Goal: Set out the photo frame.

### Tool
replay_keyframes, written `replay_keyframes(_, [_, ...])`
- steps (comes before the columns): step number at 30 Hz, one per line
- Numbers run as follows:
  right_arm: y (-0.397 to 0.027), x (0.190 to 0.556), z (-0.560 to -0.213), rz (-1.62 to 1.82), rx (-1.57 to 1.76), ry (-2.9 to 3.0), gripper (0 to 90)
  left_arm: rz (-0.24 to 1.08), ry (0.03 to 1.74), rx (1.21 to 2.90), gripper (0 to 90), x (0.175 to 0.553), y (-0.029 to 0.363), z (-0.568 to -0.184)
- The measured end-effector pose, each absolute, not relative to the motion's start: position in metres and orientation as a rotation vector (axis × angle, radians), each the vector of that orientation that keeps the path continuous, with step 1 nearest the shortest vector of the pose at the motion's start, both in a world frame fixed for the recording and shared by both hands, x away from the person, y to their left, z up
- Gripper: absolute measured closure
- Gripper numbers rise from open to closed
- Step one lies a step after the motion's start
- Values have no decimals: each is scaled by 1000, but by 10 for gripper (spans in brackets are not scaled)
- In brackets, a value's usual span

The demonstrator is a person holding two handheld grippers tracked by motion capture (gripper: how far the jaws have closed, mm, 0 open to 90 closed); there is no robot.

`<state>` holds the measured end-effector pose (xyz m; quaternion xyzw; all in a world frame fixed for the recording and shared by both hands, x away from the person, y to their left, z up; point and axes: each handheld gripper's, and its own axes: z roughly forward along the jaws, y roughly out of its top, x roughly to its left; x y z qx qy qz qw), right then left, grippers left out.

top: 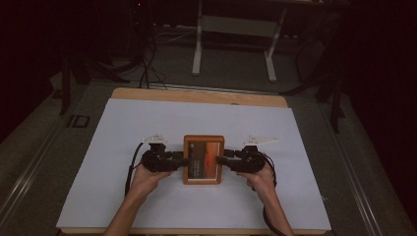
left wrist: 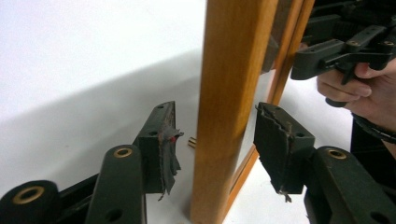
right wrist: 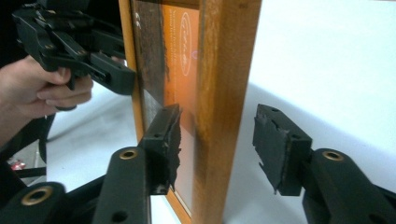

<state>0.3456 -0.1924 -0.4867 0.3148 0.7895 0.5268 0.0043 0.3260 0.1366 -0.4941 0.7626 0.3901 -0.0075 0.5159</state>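
Note:
A wooden picture frame [top: 203, 158] with an orange and dark picture sits in the middle of the white sheet. My left gripper [top: 183, 161] is at its left edge and my right gripper [top: 220, 160] at its right edge, each held in a hand. In the left gripper view the frame's wooden edge [left wrist: 229, 70] stands between the jaws of the left gripper [left wrist: 217, 140], with a gap on both sides. In the right gripper view the right gripper [right wrist: 217, 140] straddles the other wooden edge [right wrist: 224, 56] the same way, pads off the wood. A small brass fitting [left wrist: 192, 141] shows behind the frame.
The white sheet [top: 147, 128] covers a wooden tabletop [top: 196, 95]. Beyond the table stand the pale legs of a desk [top: 197, 49], with cables [top: 146, 69] on the dark floor. Dark stands flank the table's far corners.

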Motion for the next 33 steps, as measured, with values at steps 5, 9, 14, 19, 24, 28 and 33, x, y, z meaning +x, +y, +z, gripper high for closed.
replay_keyframes(5, [-197,343,-483,1607,977,2477,485,20,932,1834,486,323,144,-488])
replay_keyframes(9, [-200,340,-478,1578,965,2481,485,48,935,1831,486,321,149,-484])
replay_keyframes(14, [-206,338,-475,1539,951,2491,490,130,964,1851,486,316,161,-479])
replay_keyframes(19, [-213,337,-473,1498,954,2498,500,193,998,1873,486,314,167,-479])
replay_keyframes(24, [-221,339,-477,1446,986,2513,501,264,1015,1915,487,312,170,-479])
replay_keyframes(28, [-226,342,-484,1408,1027,2514,504,303,1029,1943,487,311,171,-480])
replay_keyframes(33, [-228,343,-486,1359,1036,2516,503,329,1045,1979,501,312,173,-485])
